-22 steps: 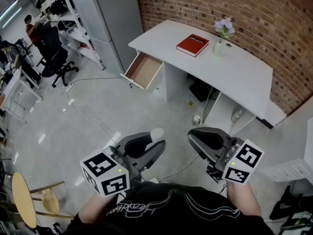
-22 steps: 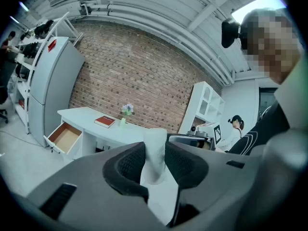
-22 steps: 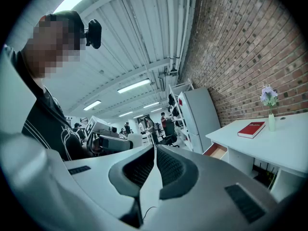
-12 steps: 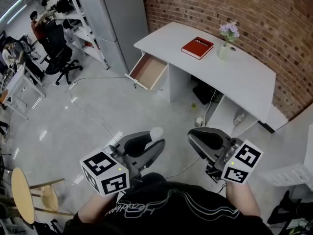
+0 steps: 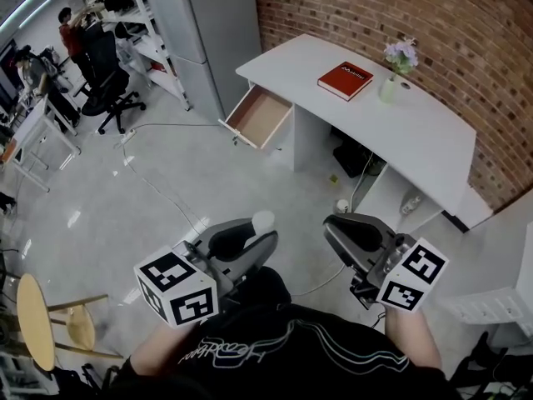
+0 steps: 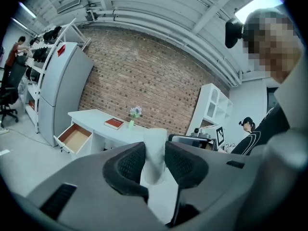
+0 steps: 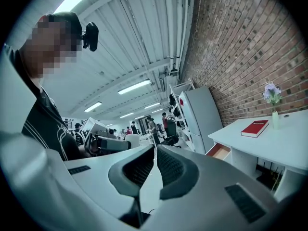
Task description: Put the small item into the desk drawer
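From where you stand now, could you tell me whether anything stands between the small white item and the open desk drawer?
Nothing visible does. The small white item is clamped in the left gripper, and only open floor, crossed by a thin cable, lies before the open drawer.

Head view steeply down, far above desk (image 5: 391, 115); gripper views low, level; all share drawer (image 5: 260, 117).

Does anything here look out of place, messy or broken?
Nothing looks spilled or broken. The one thing that stands out is the desk drawer, pulled out and apparently empty on an otherwise tidy white desk: red book flat, flower vase upright. The left gripper clamps a small white item.
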